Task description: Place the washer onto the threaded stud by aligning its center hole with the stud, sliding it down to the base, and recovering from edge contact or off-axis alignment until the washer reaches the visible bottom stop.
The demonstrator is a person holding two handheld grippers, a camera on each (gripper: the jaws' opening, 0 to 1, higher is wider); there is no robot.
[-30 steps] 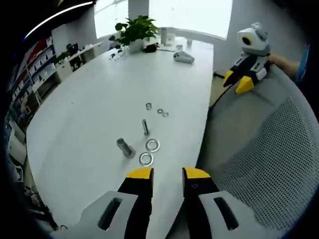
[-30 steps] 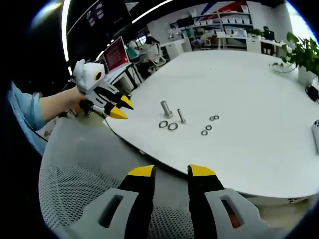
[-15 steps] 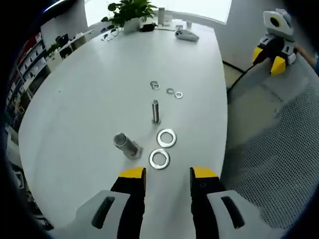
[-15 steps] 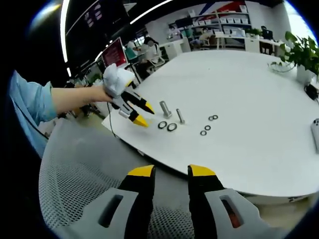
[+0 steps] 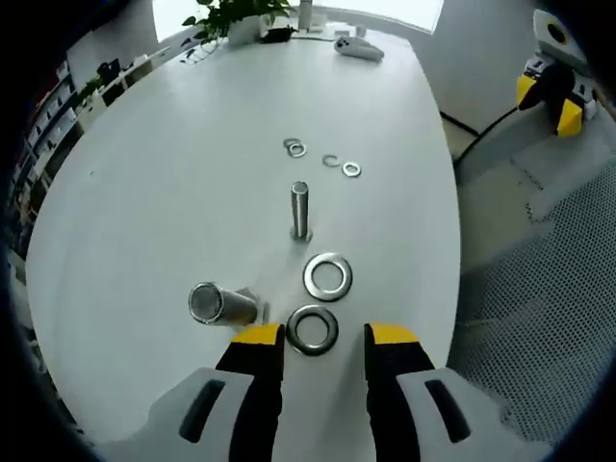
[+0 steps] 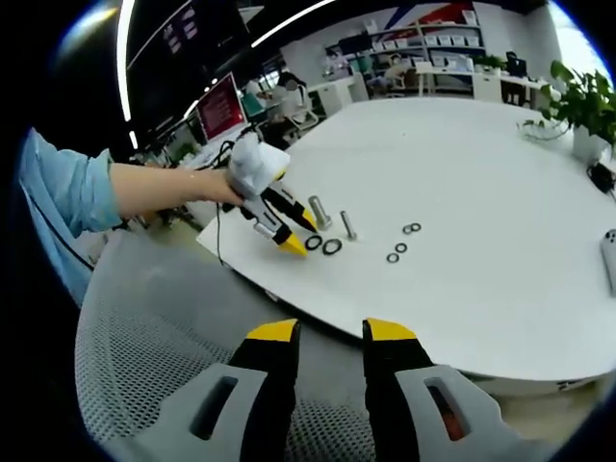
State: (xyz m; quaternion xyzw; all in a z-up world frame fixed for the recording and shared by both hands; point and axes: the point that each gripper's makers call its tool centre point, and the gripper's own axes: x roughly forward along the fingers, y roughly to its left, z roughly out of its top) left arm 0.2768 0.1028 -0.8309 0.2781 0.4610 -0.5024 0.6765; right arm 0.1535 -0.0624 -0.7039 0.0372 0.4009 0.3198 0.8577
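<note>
In the left gripper view, my left gripper (image 5: 319,339) hangs low over the near edge of the white table (image 5: 173,183), its jaws spread with nothing between them. The nearest large washer (image 5: 313,329) lies flat on the table in the gap just ahead of the yellow tips; I cannot tell whether either tip touches it. A second large washer (image 5: 328,276) lies flat just beyond it. Past both, the threaded stud (image 5: 300,211) stands upright on its base, bare. To the left, a thick bolt (image 5: 219,304) lies on its side with its round end toward me. Farther up the table I count four small washers (image 5: 321,156) in a loose row. My right gripper (image 5: 555,82) is well off to the right, beyond the table, above a grey mesh chair (image 5: 539,318).

In the right gripper view, my right gripper (image 6: 330,339) hovers over the mesh chair, short of the table edge, jaws spread and empty. My left hand (image 6: 223,190), with a blue sleeve (image 6: 60,197) behind it, reaches in from the left and tilts the left gripper down, tips at the two large washers. The stud and bolt stand just beyond them, and the four small washers lie farther right.
</note>
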